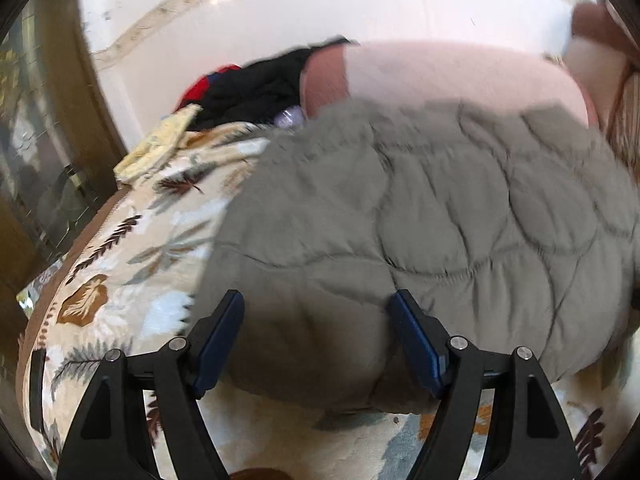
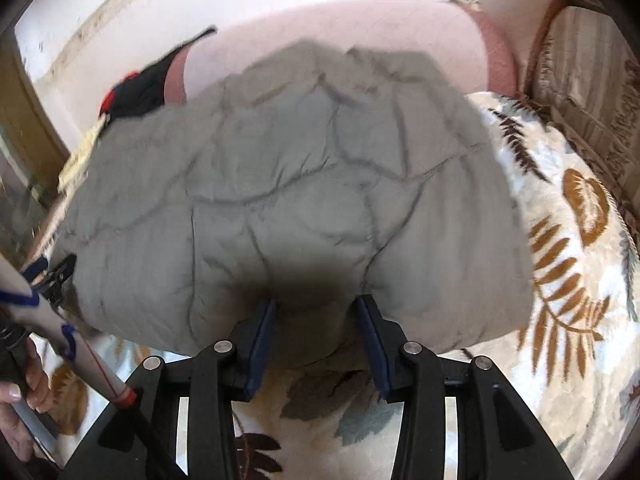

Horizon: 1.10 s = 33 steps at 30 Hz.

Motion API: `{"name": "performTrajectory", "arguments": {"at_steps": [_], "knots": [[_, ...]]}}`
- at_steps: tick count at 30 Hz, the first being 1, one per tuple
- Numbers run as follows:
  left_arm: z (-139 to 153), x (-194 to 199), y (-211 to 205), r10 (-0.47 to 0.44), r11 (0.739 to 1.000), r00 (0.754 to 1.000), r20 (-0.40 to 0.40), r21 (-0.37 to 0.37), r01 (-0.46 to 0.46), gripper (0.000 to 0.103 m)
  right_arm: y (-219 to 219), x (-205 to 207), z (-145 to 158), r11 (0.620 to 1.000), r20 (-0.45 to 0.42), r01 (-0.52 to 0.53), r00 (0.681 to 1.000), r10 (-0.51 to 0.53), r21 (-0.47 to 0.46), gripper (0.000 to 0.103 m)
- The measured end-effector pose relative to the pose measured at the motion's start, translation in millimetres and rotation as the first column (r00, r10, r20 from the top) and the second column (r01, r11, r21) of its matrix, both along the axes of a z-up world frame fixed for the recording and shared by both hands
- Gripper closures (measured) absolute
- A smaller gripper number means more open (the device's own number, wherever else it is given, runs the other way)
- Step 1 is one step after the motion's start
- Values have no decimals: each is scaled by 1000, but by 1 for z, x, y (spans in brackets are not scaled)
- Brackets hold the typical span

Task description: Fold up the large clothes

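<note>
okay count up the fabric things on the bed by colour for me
Grey: 1, quilted jacket
Pink: 1, pillow
Black and red: 1, garment
Pale yellow: 1, cloth
Leaf-print: 1, blanket
Total: 5

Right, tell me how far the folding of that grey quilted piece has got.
Done: the grey quilted garment lies bunched on the leaf-print blanket, possibly folded once; blur hides the layers. In hand: the left gripper and right gripper are both open at its near edge, gripping nothing. Left: closing on that edge, then the remaining folds. The dark clothes behind look untouched.
</note>
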<state>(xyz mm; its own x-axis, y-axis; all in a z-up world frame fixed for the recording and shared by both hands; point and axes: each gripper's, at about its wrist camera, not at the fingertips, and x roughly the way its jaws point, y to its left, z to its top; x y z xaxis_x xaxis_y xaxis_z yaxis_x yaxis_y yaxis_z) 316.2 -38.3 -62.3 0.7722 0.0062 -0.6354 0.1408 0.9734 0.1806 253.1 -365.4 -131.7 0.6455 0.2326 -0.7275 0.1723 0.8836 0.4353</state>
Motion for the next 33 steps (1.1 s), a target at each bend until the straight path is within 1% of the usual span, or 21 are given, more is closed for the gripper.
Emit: {"name": "performTrajectory", "arguments": {"at_steps": [3, 4, 5, 7, 9, 10, 12, 14, 15, 17, 19, 20, 22, 23, 25, 27, 28, 30, 31, 33], "knots": [[15, -8, 10, 36, 999, 997, 70, -1, -36, 27, -10, -9, 6, 999, 25, 55, 998, -55, 0, 57], [17, -8, 14, 58, 998, 994, 89, 9, -59, 27, -13, -10, 7, 997, 31, 75, 997, -75, -15, 57], [17, -7, 16, 74, 997, 993, 91, 14, -75, 27, -15, -11, 7, 995, 34, 95, 995, -94, -35, 58], [12, -1, 21, 81, 997, 995, 52, 12, -81, 27, -19, -9, 7, 992, 31, 117, 993, -116, -44, 58], [3, 7, 22, 79, 997, 997, 7, 21, -79, 27, -20, -5, 3, 992, 17, 126, 992, -125, -29, 58], [-6, 13, 22, 87, 995, 996, -29, 45, -85, 27, -20, 0, -2, 992, -1, 124, 992, -124, -22, 58], [-18, 18, 20, 84, 995, 994, -71, 56, -80, 27, -17, 5, -11, 992, -43, 123, 991, -124, -27, 58], [-24, 19, 18, 80, 995, 994, -78, 69, -75, 27, -16, 10, -19, 994, -78, 113, 990, -114, -10, 57], [-23, 18, 17, 76, 994, 994, -72, 79, -71, 27, -16, 10, -20, 994, -85, 110, 990, -110, -7, 57], [-17, 13, 17, 82, 994, 995, -51, 73, -79, 27, -18, 9, -19, 993, -86, 115, 990, -115, -3, 57], [-5, 7, 17, 81, 996, 997, -3, 43, -81, 27, -18, 5, -11, 989, -61, 145, 987, -147, -29, 57], [2, 3, 16, 78, 996, 996, 29, 38, -80, 27, -14, 1, 2, 985, -5, 160, 987, -161, -71, 57], [13, -5, 10, 60, 998, 993, 99, 27, -63, 27, -4, -2, 15, 980, 69, 155, 987, -148, -121, 57], [15, -9, 6, 39, 999, 993, 111, 20, -41, 27, 4, -3, 21, 982, 110, 141, 986, -128, -124, 57], [12, -12, -4, -13, 1000, 996, 91, 16, 12, 27, 15, 2, 21, 992, 118, 91, 990, -81, -88, 57], [1, -9, -12, -45, 999, 998, 39, 23, 44, 27, 31, 13, 13, 997, 81, 36, 996, -30, -71, 57], [-9, -3, -16, -47, 998, 999, -17, 36, 48, 27, 35, 16, 9, 997, 65, 28, 998, -23, -77, 57], [-24, 7, -18, -44, 997, 995, -94, 56, 50, 27, 39, 25, 1, 995, 27, 16, 1000, -13, -98, 55], [-26, 8, -16, -45, 998, 994, -95, 48, 50, 26, 38, 27, -2, 996, 19, 13, 1000, -11, -83, 55], [-21, 8, -11, -40, 999, 995, -86, 31, 43, 24, 30, 23, 0, 999, 31, 23, 999, -22, -41, 55]]}}
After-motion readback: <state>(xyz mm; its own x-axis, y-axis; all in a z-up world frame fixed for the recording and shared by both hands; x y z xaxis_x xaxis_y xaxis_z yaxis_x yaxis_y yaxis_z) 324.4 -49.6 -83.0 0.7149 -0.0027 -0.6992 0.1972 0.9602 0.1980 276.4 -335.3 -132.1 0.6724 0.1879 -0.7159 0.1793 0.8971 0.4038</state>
